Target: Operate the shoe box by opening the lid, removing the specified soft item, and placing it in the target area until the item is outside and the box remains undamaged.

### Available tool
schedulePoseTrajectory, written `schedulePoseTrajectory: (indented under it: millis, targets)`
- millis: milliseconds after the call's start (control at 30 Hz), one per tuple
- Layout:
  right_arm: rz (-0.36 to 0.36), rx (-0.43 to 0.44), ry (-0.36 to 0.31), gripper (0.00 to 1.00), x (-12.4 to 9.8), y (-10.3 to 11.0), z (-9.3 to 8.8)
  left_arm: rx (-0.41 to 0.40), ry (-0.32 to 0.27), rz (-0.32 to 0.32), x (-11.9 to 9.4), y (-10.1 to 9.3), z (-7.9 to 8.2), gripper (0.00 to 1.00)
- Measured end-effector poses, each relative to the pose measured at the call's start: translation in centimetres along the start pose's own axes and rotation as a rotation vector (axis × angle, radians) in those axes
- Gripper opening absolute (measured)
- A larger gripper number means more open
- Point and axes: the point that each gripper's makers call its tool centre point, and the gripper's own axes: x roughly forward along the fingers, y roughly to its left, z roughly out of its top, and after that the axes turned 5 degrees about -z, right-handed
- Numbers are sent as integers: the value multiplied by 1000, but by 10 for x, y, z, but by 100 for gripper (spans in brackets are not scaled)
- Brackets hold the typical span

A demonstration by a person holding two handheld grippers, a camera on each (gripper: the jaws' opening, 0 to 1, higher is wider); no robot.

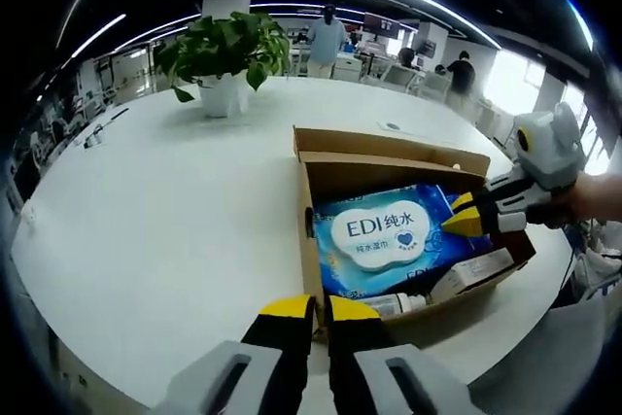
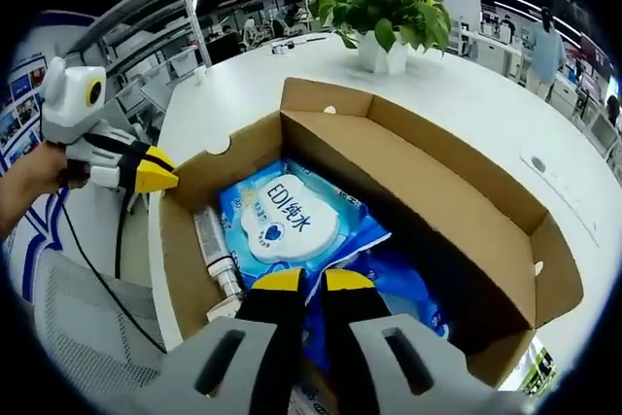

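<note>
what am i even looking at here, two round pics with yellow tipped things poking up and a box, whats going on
A person holds a two-jaw tool in each hand, and each tool carries its own fisheye camera. One picture looks along the left tool, the other along the right tool. Each tool also appears in the other's picture, with a hand gripping it.

On the white round table sits an open cardboard shoe box. Inside lie a blue pack of wet wipes, a small bottle and a flat carton. A potted plant stands further back.

The left tool is at the box's outer wall; the right reaches inside, just over the wipes. Both look closed, holding nothing.
</note>
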Motion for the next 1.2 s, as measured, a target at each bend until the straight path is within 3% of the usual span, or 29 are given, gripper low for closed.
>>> schedulePoseTrajectory:
  millis: [500, 733, 1033, 1200]
  targets:
    - [-39, 49, -49, 0, -26, -12, -4, 24, 28, 7, 0, 0, 0, 5]
    - [-60, 103, -63, 0, -42, -23, -15, 37, 51, 8, 1, -1, 1, 5]
    - [-86, 146, -51, 0, -42, -30, -23, 135, 105, 14, 1, -3, 4, 6]
    - [-91, 167, -32, 0, -41, -35, -30, 142, 86, 18, -4, -4, 17, 7]
